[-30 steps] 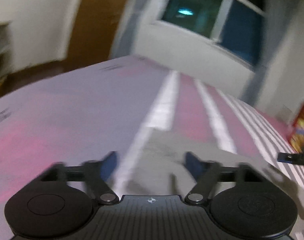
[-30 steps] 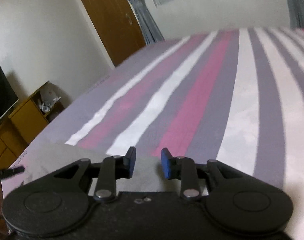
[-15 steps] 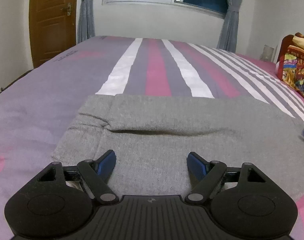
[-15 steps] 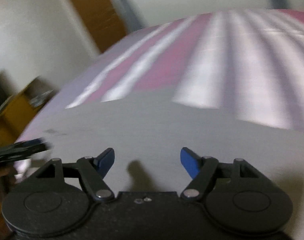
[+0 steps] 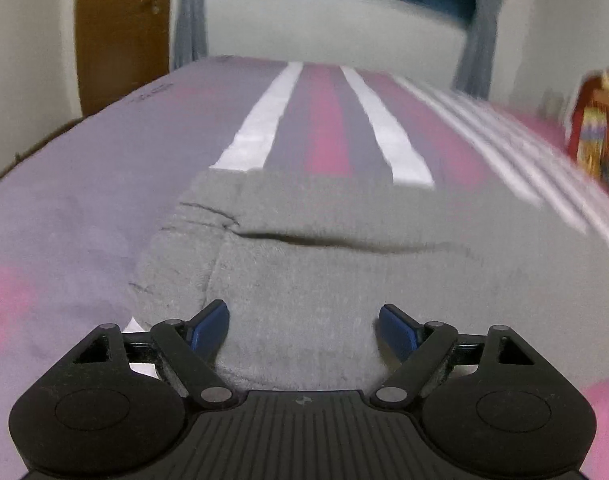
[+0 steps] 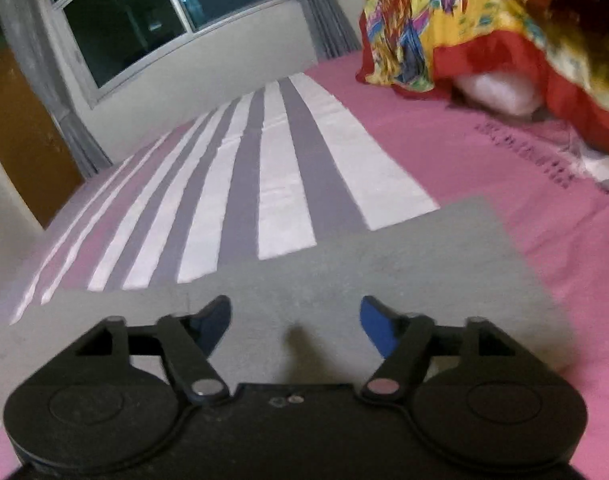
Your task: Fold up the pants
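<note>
Striped bedding in pink, grey and white covers the bed (image 5: 84, 208), with a window and curtains behind it and a wooden door off to one side.

Over it, the left gripper (image 5: 304, 326) is opening, its blue pads clear of the cloth and nothing pinched between them. Directly under and ahead of it lie the grey pants (image 5: 324, 264), spread flat on the bed, with a dark crease running across and a rumpled, rounded edge toward the left. The right gripper (image 6: 296, 322) stands spread wide and empty too, above the other end of the pants (image 6: 384, 264), where a straight edge and a square corner lie on the pink sheet. Beyond that sits a bright patterned cloth (image 6: 444, 28).

The fabric looks like soft, thick knit: light, limp and not slippery, so it should drape and sag when lifted. A pinch at the near edge or corners on each side would likely keep it even for a fold.
</note>
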Demonstrator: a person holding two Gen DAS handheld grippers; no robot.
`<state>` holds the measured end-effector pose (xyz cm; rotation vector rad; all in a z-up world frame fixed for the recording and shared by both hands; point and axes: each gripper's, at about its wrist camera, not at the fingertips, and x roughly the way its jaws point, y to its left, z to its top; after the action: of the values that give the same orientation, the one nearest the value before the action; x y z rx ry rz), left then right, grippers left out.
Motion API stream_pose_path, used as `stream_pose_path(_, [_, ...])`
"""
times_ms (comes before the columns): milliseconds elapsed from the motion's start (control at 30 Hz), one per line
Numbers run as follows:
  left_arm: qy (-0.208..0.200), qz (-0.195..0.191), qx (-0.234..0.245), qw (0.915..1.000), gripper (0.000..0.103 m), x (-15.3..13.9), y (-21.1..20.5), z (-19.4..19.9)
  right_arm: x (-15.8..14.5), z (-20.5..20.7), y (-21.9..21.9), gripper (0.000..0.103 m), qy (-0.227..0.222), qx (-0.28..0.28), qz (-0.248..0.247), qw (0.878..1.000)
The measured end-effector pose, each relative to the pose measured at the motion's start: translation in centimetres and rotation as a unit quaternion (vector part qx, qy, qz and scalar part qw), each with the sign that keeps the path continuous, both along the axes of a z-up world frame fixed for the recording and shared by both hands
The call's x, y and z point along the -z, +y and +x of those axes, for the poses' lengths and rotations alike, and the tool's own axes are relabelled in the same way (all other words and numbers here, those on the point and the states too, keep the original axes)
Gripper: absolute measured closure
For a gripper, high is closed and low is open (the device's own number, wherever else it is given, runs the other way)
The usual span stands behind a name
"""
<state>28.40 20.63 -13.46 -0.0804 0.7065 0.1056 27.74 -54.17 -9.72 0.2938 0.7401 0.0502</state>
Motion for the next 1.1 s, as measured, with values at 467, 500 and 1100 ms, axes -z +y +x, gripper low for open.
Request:
stream_pose_path(467, [0.019,0.040,-0.018,0.9989,0.012,-0.1,-1.0,-1.2,5.1,-7.5,-9.4,0.039,-0.034,0.143,0.277,0.950])
stream_pose_path(500, [0.018,0.038,-0.020,0.9989,0.012,0.0,-1.0,-1.1,5.5,-6.8,-9.3,0.037,-0.038,0.148,0.289,0.945])
stream_pose_path(1100, [-0.036,0.034,-0.061,0.9969,0.010,-1.7,-0.6,-3.8,6.4,-6.4,-9.6,0.073,-0.056,0.150,0.258,0.953])
